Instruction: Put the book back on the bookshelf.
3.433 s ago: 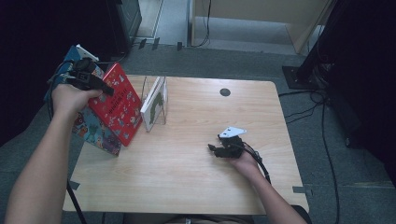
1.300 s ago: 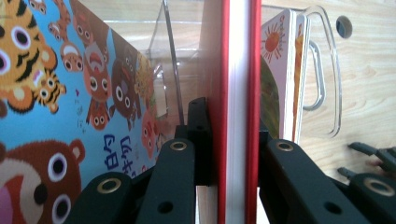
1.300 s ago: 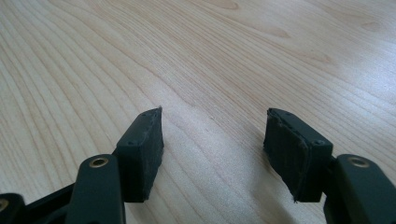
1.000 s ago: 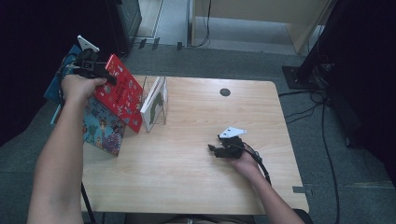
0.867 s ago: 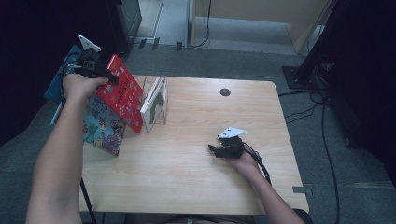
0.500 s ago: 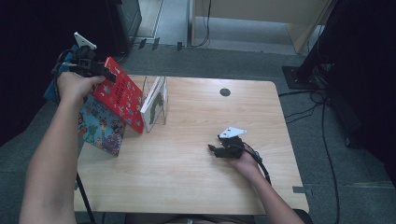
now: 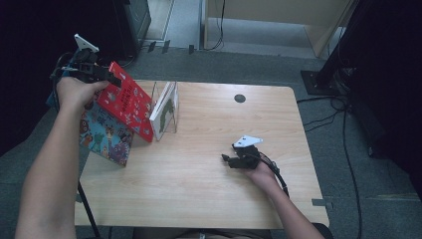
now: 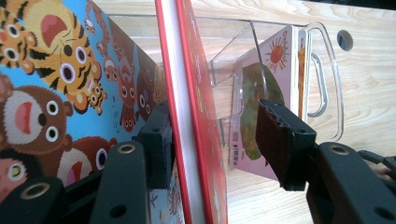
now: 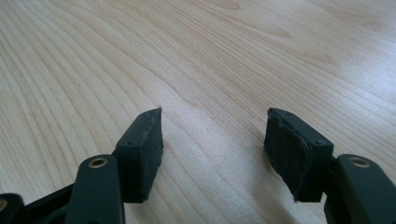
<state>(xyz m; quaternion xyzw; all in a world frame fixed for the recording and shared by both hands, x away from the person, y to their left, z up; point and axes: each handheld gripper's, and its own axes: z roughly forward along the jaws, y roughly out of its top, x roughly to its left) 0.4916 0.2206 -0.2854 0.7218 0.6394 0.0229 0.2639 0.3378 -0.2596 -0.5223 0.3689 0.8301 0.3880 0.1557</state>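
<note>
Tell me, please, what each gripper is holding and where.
Nothing: the left gripper has just been opening around the red book's top edge; the right gripper is open.

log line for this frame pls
left gripper: jaws just been opening, red book between them, right pad clear | right gripper: open, idle on table | clear stand: holds one book

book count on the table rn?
3. Red book leans between the left gripper's open jaws; animal-print book stands behind it at the table's left edge; a white book sits in the clear stand. More may be hidden.
</note>
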